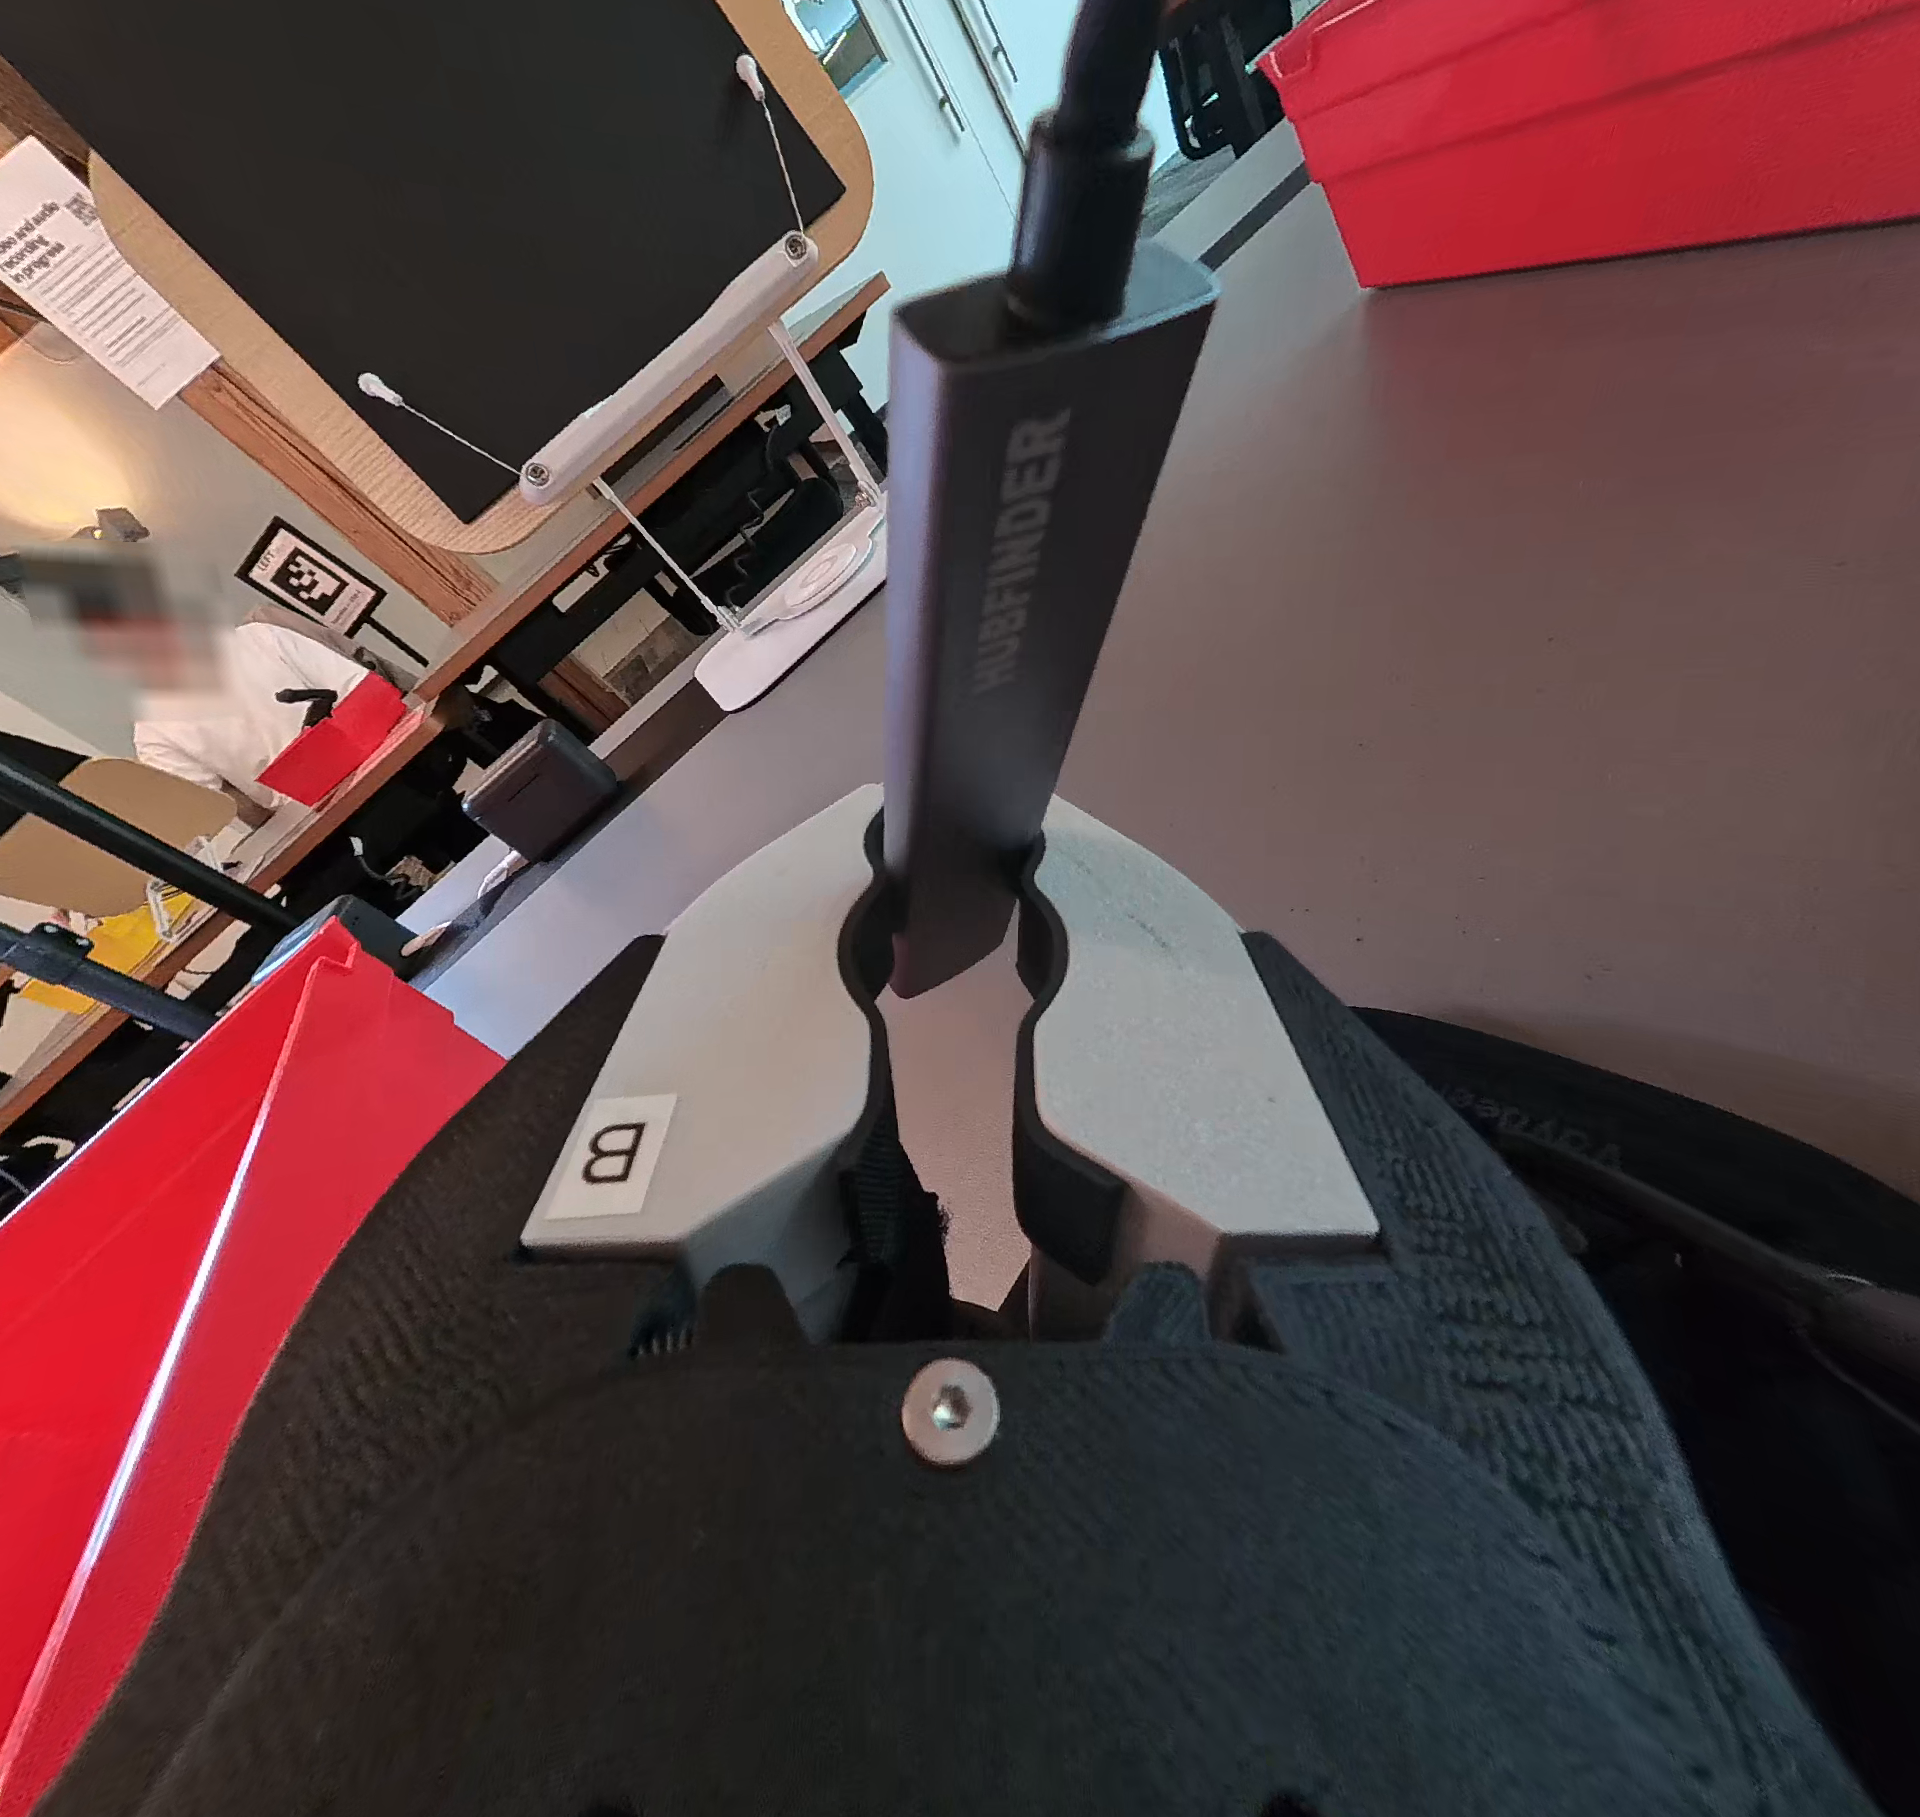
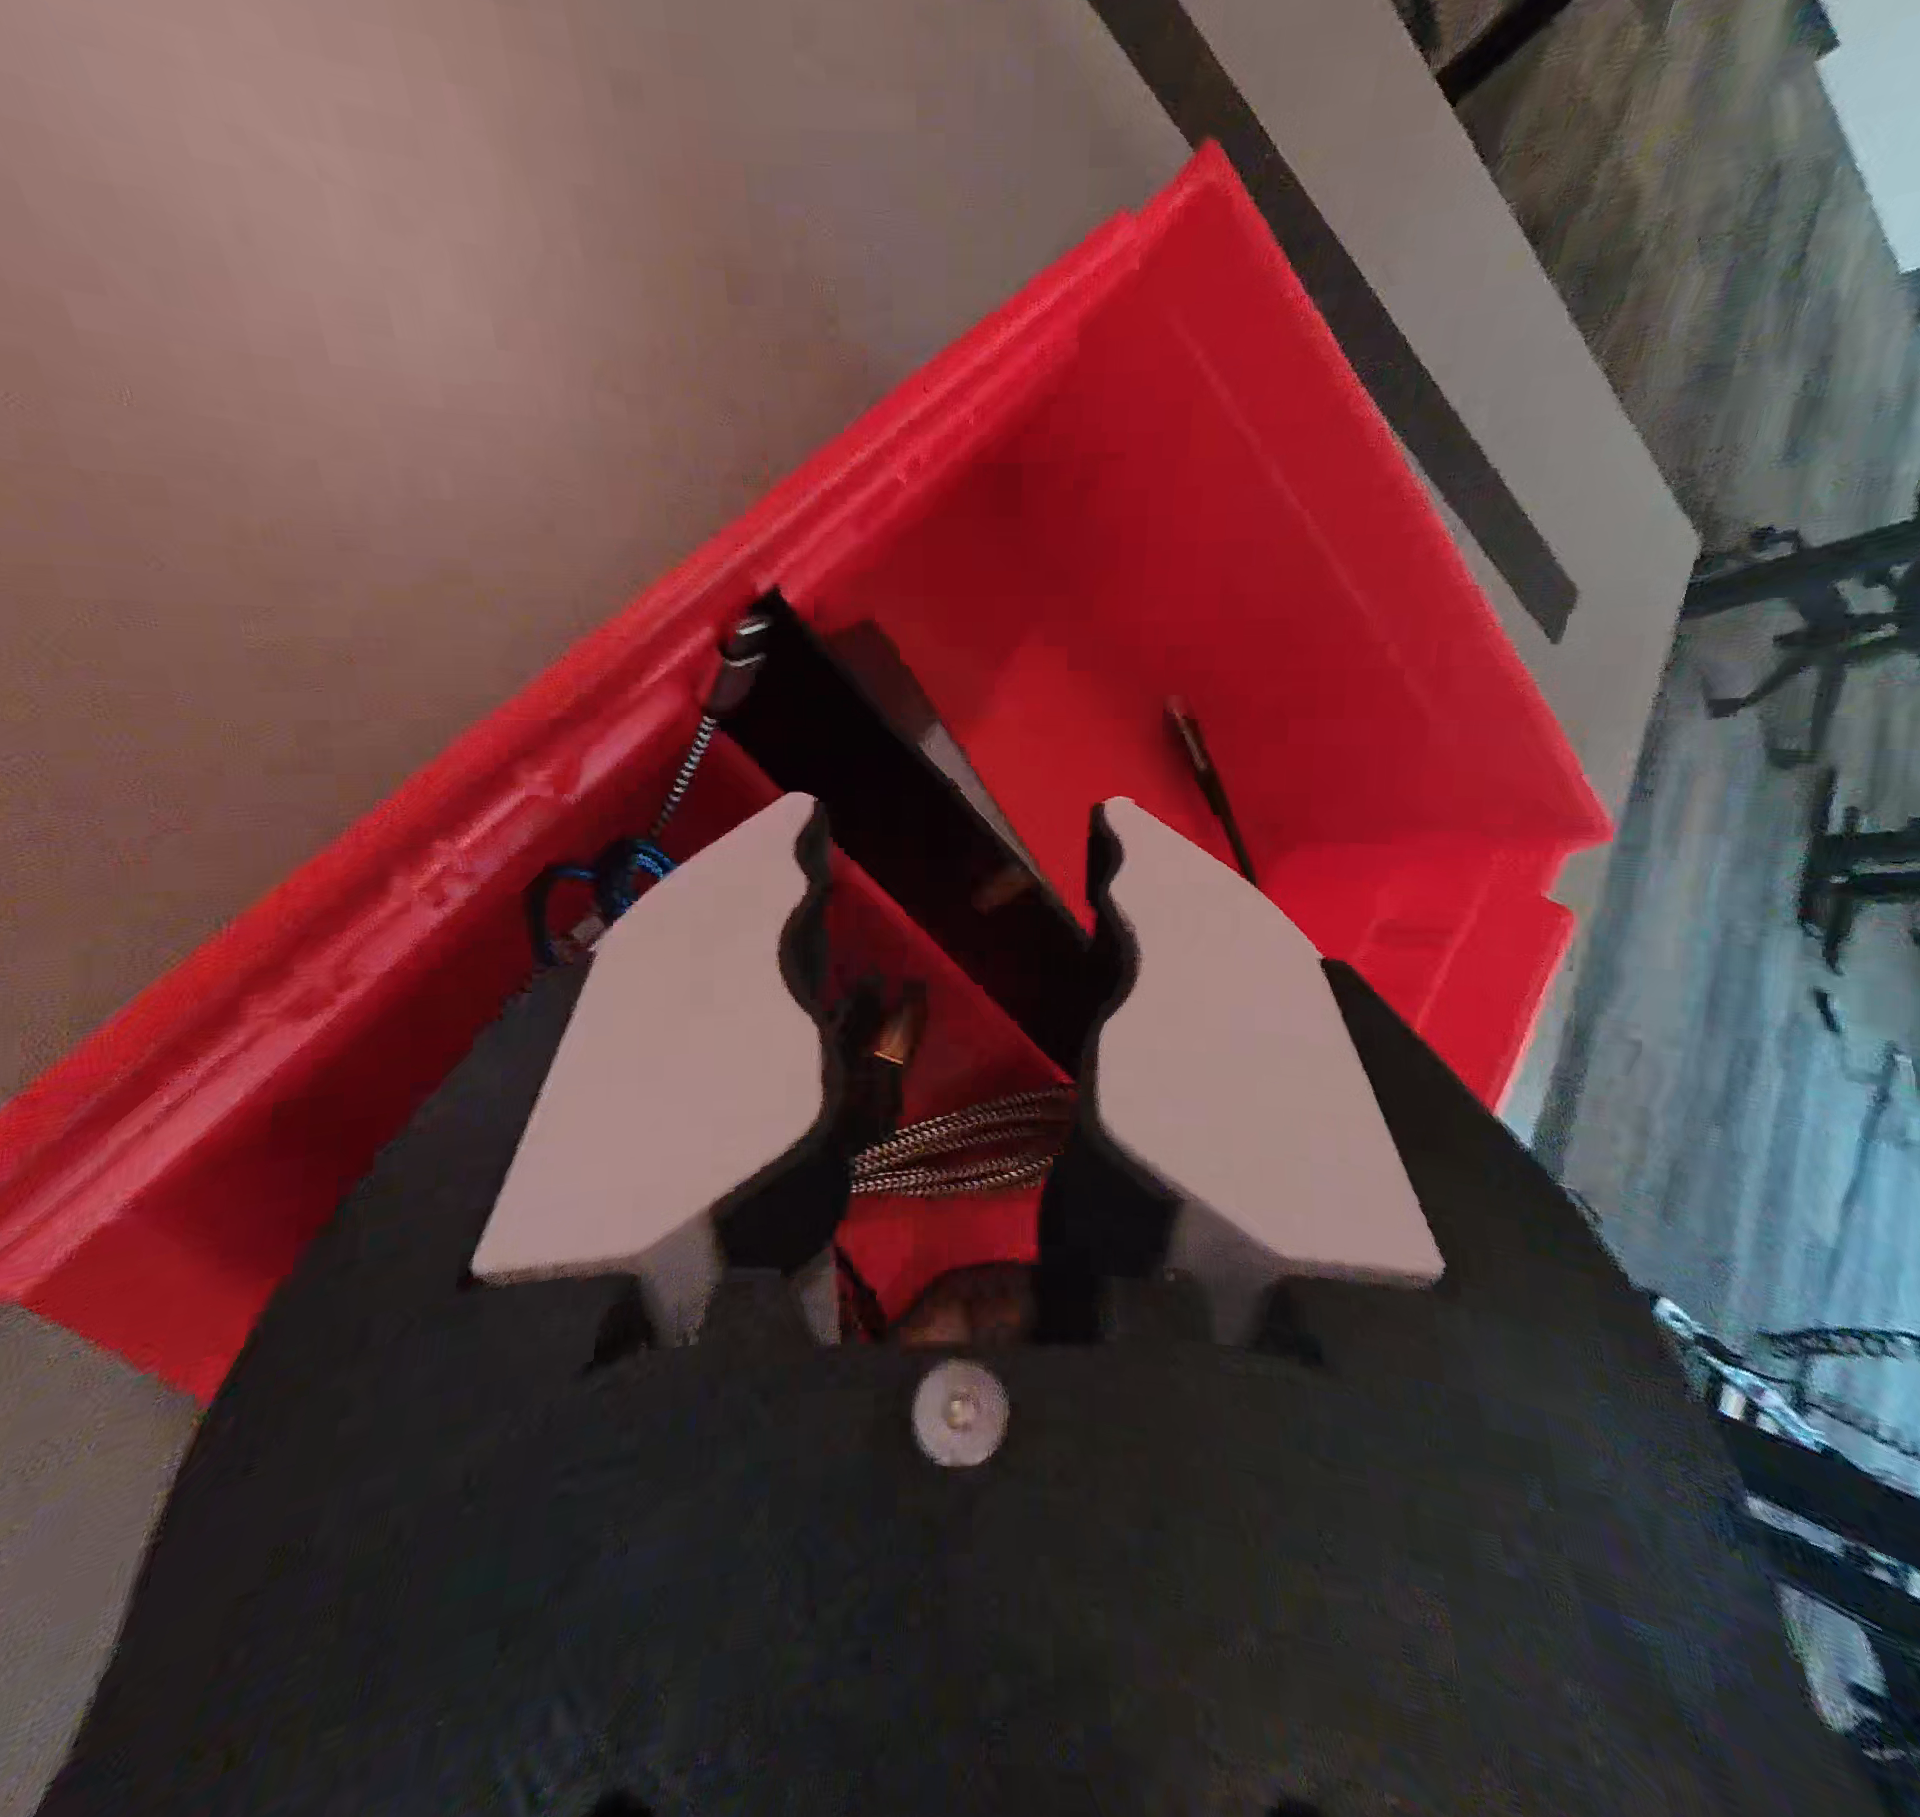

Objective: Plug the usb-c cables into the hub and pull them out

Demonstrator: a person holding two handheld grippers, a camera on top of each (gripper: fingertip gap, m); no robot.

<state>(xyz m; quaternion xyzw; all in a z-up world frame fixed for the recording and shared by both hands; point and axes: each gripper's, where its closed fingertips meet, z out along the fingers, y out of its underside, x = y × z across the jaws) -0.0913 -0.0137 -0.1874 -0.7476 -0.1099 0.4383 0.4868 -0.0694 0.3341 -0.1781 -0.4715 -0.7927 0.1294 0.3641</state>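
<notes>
In the left wrist view my left gripper (image 1: 954, 910) is shut on the near end of a slim dark grey hub (image 1: 997, 562) and holds it up above the table, pointing away. A black cable (image 1: 1091, 115) leaves the hub's far end. In the right wrist view my right gripper (image 2: 951, 832) is open and empty, hanging over a red bin (image 2: 1195, 562). In the bin lie a braided brown cable (image 2: 966, 1139) with a gold plug, a cable with a silver plug and spring relief (image 2: 717, 707), a blue cable (image 2: 618, 874) and a black divider plate (image 2: 894, 780).
The grey table (image 1: 1507, 624) runs ahead. Stacked red bins (image 1: 1621, 115) stand at the far right and another red bin (image 1: 208, 1196) is near left. A white stand with a black board (image 1: 665, 385) and a small black box (image 1: 540, 801) stand on the left. A person sits far left. The tips of one gripper are about 35 cm away from the tips of the other.
</notes>
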